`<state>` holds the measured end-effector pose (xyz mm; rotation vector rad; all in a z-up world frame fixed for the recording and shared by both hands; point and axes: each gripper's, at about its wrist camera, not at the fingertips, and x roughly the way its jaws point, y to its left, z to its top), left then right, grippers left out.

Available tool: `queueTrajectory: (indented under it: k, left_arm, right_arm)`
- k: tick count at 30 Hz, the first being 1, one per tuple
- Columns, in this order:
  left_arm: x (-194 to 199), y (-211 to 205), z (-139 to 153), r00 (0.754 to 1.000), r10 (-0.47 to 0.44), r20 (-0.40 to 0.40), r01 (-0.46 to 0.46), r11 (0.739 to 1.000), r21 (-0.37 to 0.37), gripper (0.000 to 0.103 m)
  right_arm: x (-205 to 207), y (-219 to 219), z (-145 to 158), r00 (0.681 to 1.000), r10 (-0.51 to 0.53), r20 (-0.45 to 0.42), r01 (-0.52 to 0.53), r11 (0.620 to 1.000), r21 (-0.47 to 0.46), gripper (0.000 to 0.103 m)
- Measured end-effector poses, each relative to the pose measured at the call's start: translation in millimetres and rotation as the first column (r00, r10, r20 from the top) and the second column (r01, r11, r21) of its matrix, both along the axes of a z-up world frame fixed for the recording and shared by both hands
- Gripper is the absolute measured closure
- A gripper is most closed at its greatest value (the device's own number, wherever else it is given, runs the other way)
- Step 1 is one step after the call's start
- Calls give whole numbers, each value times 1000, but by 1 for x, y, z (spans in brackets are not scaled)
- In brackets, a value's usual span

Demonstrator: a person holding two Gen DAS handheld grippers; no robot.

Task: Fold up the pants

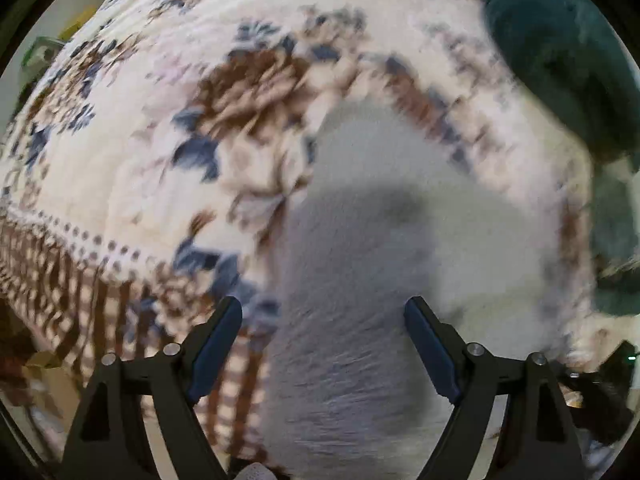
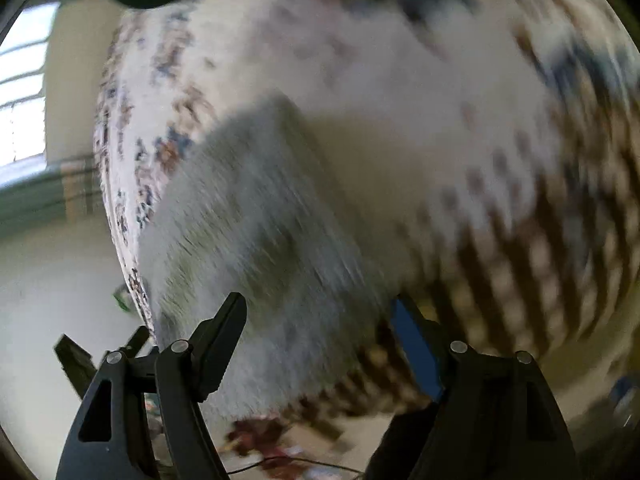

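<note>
1. Pants (image 1: 360, 240): pale grey, lying on the floral blanket (image 1: 140, 140) over the bed, near its fringed edge; part hangs toward that edge in the right wrist view (image 2: 260, 260).
2. Left gripper (image 1: 323, 312): fingers spread wide, nothing held, hovering just above the grey cloth.
3. Right gripper (image 2: 318, 308): also wide apart, empty, near the pants' lower end.
4. Dark green bundle (image 1: 560, 60) sits at the far right of the left view, apart from the pants.
5. Step in hand, prob. reaching for a grab: pick matching corners w/ both grippers, pinch all layers, lift evenly so cloth doesn't bunch or drag the blanket.
6. Hard to make out: heavy motion blur in both views; can't tell waistband from hem, nor whether pants are already folded once. Seams, pockets unreadable.
</note>
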<state>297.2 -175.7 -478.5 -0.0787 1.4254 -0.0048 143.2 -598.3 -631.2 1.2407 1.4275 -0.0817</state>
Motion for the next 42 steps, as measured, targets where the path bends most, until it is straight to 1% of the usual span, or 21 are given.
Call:
queueTrajectory:
  k: [2,3,4,5,8,11,15,18,20,21,22,23,26,30,32,35,37,39,40,41,42]
  left_arm:
    - [-6,6,-14,1000,10,-12,-10,1000,11,19]
    - [-8,11,-21,999,24,-24,-24,1000,18,18]
    - [-9,16,-26,999,38,-30,-38,999,13,18]
    - [-9,22,-29,998,52,-30,-52,999,-5,18]
    - [-6,32,-33,996,78,-35,-79,996,-36,14]
    - [-6,35,-35,996,75,-46,-78,995,-67,13]
    - [-8,27,-36,998,44,-52,-48,996,-74,13]
    - [-8,27,-28,997,49,-52,-54,994,-98,13]
    - [-10,32,-20,997,63,-46,-70,983,-169,13]
    - [-11,34,-18,997,65,-44,-73,974,-212,13]
    - [-12,36,-16,997,66,-42,-74,965,-251,13]
    - [-14,37,-16,997,63,-40,-72,952,-298,13]
    - [-18,32,-32,997,34,-66,-56,926,-373,13]
    - [-19,29,-66,994,20,-108,-61,917,-394,13]
    - [-16,37,-83,989,46,-139,-103,891,-441,10]
    - [-16,48,-102,980,82,-183,-168,834,-526,8]
    - [-15,47,-101,982,75,-175,-160,826,-540,8]
    - [-15,42,-94,988,59,-146,-129,834,-537,10]
    - [-15,42,-91,988,64,-143,-132,833,-538,10]
    - [-15,42,-87,987,80,-137,-142,829,-540,10]
    - [-16,41,-82,988,92,-126,-146,822,-551,18]
  right_arm:
    - [-5,12,-21,998,-57,1,56,994,95,27]
    - [-6,16,-28,995,-95,14,93,988,120,33]
    - [-9,21,-28,992,-126,19,123,988,97,82]
    - [-12,24,-25,991,-136,-5,136,989,62,95]
    - [-17,32,0,995,-102,9,103,994,-21,96]
    - [-21,36,1,999,-38,-18,36,995,-92,96]
    - [-24,33,-37,994,-6,-112,2,999,-39,94]
    - [-15,32,-35,998,2,-65,-1,1000,18,72]
    - [-13,29,-20,999,-7,32,7,1000,5,36]
    - [-17,27,-15,997,-11,75,9,1000,17,27]
    - [-19,29,-14,994,-16,109,10,999,52,12]
    - [-22,32,-19,991,-26,129,14,995,94,7]
    - [-33,42,-39,988,-43,147,16,983,180,6]
    - [-22,70,-74,984,-22,175,-18,975,223,3]
    - [-12,83,-88,980,-18,196,-30,971,237,0]
    - [-7,91,-92,977,-24,211,-27,971,237,0]
    - [-6,93,-90,972,-38,232,-28,961,274,0]
    - [-5,94,-89,969,-50,241,-24,955,295,0]
    - [-4,96,-88,966,-58,251,-23,951,310,3]
    - [-2,97,-86,966,-53,252,-25,954,299,17]
    - [-1,99,-85,967,-44,250,-31,958,285,29]
